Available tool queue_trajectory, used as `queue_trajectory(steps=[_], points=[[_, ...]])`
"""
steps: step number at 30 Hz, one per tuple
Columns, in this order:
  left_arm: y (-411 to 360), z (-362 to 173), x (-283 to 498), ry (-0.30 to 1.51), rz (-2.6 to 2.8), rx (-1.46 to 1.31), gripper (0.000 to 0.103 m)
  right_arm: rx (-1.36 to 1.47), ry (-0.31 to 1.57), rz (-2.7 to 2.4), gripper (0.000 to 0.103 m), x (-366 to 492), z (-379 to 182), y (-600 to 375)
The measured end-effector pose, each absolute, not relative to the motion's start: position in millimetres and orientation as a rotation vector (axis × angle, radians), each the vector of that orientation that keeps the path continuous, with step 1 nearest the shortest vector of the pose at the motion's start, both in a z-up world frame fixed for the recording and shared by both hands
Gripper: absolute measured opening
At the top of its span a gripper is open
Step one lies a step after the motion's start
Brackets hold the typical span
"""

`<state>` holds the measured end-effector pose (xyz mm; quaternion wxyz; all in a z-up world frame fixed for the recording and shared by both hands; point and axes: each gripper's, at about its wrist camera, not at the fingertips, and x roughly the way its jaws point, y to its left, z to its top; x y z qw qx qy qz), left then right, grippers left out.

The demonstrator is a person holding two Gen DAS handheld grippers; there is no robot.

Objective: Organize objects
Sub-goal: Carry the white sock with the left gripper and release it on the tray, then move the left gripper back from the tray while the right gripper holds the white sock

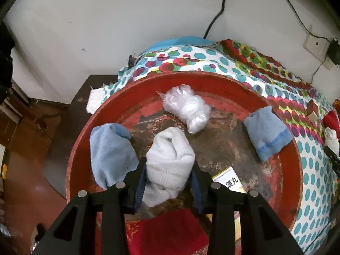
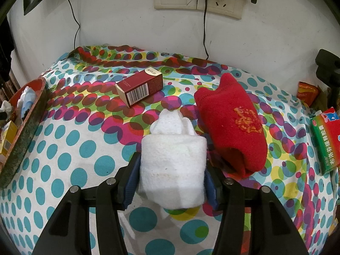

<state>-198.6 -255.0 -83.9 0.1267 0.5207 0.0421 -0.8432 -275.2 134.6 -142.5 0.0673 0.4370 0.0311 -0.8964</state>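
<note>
In the left wrist view my left gripper (image 1: 169,165) is shut on a rolled white sock (image 1: 170,159) that rests on the worn floor of a round red tray (image 1: 212,80). Both blue pads touch the sock's sides. In the right wrist view my right gripper (image 2: 172,163) is shut on a second rolled white sock (image 2: 173,161), which lies on the spotted cloth (image 2: 63,148). A red sock (image 2: 233,127) lies just right of it.
The tray also holds two light blue socks (image 1: 110,148) (image 1: 266,133), a clear plastic bundle (image 1: 187,108), a red cloth (image 1: 170,229) and a small medicine box (image 1: 230,182). A dark red box (image 2: 140,87) and a green box (image 2: 325,140) lie on the cloth; the tray's rim (image 2: 25,114) stands at the left.
</note>
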Motion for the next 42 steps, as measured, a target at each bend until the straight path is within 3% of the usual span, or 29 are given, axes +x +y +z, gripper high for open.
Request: queue_trajectory(steps=[10, 23, 30, 42], points=[[-251, -80, -192, 0.107, -2.447, 1.53, 0.051, 1.318, 0.099, -2.706, 0.054, -275, -144, 135], [-219, -51, -158, 0.043, -2.489, 1.415, 0.052, 1.319, 0.106, -2.709, 0.055, -273, -144, 134], [-194, -38, -141, 0.015, -2.547, 1.307, 0.052, 1.309, 0.141, -2.711, 0.048, -273, -143, 131], [-174, -35, -128, -0.039, -2.613, 1.286, 0.052, 1.309, 0.142, -2.711, 0.048, -273, -142, 133]])
